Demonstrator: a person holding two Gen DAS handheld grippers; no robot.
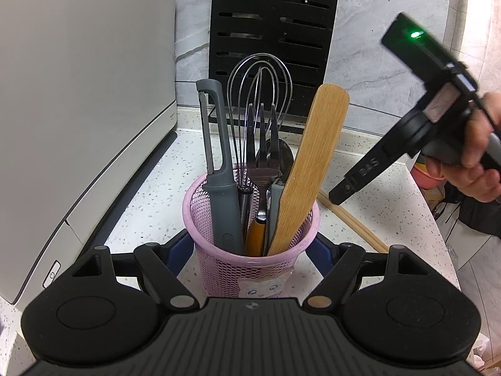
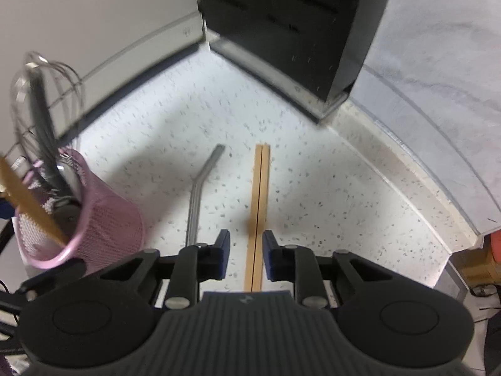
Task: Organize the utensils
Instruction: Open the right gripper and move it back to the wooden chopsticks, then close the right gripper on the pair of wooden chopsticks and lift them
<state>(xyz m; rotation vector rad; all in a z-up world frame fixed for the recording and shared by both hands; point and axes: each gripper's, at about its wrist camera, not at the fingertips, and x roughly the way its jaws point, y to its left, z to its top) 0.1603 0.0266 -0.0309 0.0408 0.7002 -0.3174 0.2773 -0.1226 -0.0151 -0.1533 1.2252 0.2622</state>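
A pink mesh utensil cup point(image 1: 250, 266) stands between my left gripper's point(image 1: 250, 250) blue pads, which press on its sides. It holds a grey peeler point(image 1: 219, 169), a whisk point(image 1: 260, 94), forks point(image 1: 263, 153) and a wooden spatula point(image 1: 310, 163). My right gripper point(image 2: 245, 247) is open above the counter, with a pair of wooden chopsticks point(image 2: 260, 200) lying between its pads. A bent metal straw point(image 2: 200, 188) lies just left of the chopsticks. The cup also shows in the right wrist view point(image 2: 103, 219), at the left.
A white appliance point(image 1: 78, 109) stands on the left. A black slotted knife block point(image 1: 272, 31) stands against the grey marble wall. The speckled white counter point(image 2: 313, 172) ends at an edge on the right. The right gripper's body point(image 1: 422, 119) hangs over the counter's right side.
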